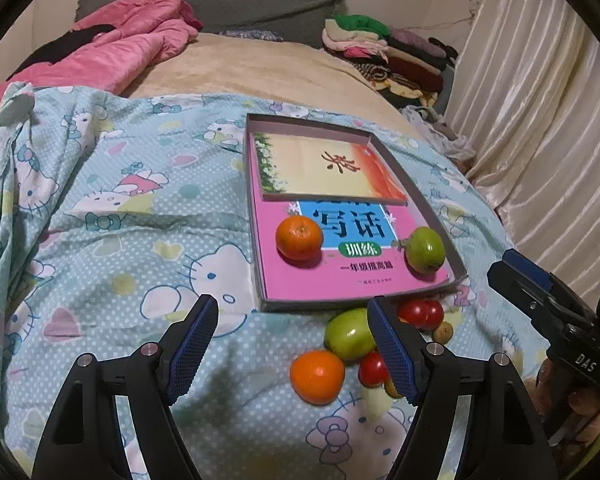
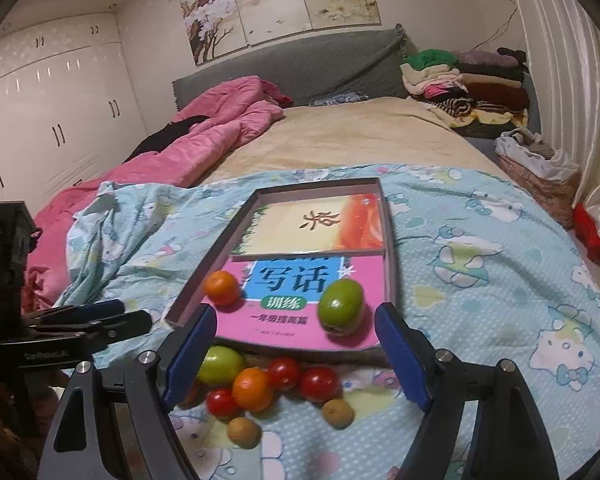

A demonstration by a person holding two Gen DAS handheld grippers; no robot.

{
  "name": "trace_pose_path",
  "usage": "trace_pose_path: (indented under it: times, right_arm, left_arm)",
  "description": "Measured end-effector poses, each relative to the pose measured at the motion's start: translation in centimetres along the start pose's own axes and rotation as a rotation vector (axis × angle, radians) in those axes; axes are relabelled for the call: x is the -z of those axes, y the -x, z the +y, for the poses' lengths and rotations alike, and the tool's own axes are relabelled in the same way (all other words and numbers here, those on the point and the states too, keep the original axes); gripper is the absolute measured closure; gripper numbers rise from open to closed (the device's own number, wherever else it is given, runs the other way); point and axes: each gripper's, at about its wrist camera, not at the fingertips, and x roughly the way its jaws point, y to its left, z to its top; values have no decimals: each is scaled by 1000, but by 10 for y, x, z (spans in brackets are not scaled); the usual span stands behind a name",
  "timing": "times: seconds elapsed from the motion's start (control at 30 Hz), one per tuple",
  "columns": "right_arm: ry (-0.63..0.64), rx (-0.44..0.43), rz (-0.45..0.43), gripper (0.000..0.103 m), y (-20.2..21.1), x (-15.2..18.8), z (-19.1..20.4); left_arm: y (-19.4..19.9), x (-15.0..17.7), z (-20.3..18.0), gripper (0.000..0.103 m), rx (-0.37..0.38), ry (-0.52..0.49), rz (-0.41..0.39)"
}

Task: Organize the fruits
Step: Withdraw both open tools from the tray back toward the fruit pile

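A shallow grey box tray [image 1: 256, 216] [image 2: 204, 264] lined with a pink book lies on the bed. In it sit an orange [image 1: 299, 238] [image 2: 221, 288] at the left and a green fruit [image 1: 425, 249] [image 2: 340, 307] at the right. Loose fruit lies in front of the tray: a green fruit [image 1: 348, 334] [image 2: 220, 365], an orange [image 1: 317, 376] [image 2: 253, 388], red tomatoes [image 1: 420, 313] [image 2: 319, 382] and small brown fruits [image 2: 243, 432]. My left gripper [image 1: 292, 354] is open and empty, left of the pile. My right gripper [image 2: 296, 360] is open and empty above the pile.
The tray and fruit rest on a soft blue cartoon-print quilt [image 1: 120, 240] [image 2: 480, 280]. A pink duvet [image 1: 120, 48] lies at the back left. Folded clothes [image 2: 468, 84] are stacked at the back right. Curtains [image 1: 540, 120] hang on the right.
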Motion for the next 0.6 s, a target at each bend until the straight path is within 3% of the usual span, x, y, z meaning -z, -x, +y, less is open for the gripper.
trace_pose_path:
  times: [0.6]
  right_arm:
    - [23, -30, 118, 22, -8, 22, 17]
  left_arm:
    - [-3, 16, -7, 25, -1, -37, 71]
